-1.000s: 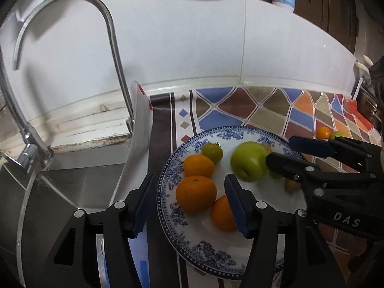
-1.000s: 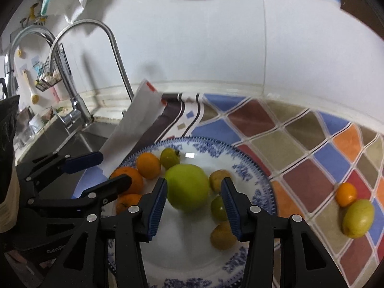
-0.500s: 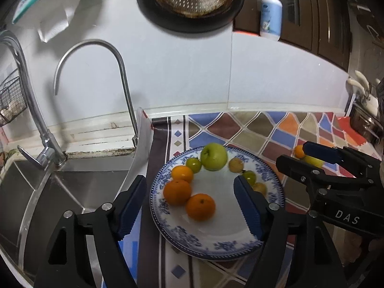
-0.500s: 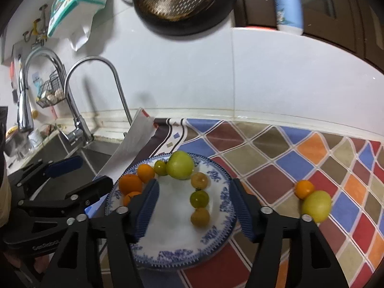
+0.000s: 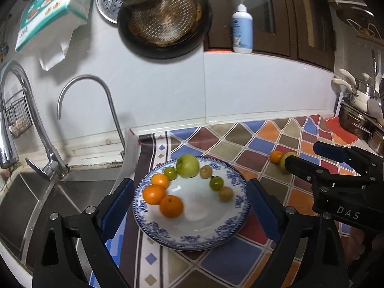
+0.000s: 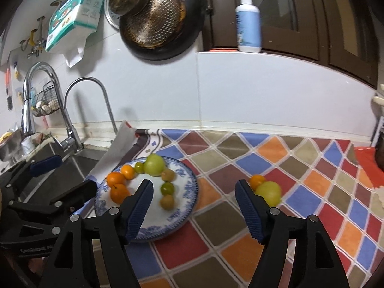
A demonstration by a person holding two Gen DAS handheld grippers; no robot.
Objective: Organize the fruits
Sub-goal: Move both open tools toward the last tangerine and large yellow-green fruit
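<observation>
Blue-and-white floral-rimmed plate (image 5: 236, 218), orange mandarins (image 5: 171, 206) and green apple (image 5: 188, 165) on multicoloured diamond-patterned mat (image 6: 271, 148).

The left black plastic two-finger gripper (image 5: 188, 206) has ribbed blue pads and silver screw heads. The right black plastic two-finger gripper (image 6: 194, 207) matches it, with white "DAS" lettering on its body.

Light was even and fairly bright, falling from above. The tap (image 5: 88, 110) cast a soft grey shadow on the white wall (image 5: 240, 91). A small glare spot sat on the plate (image 5: 192, 220). Both views bowed strongly at the edges, with black corners. The right view was slightly motion-blurred, smearing the fruit; the pan (image 6: 158, 19) looked soft.
</observation>
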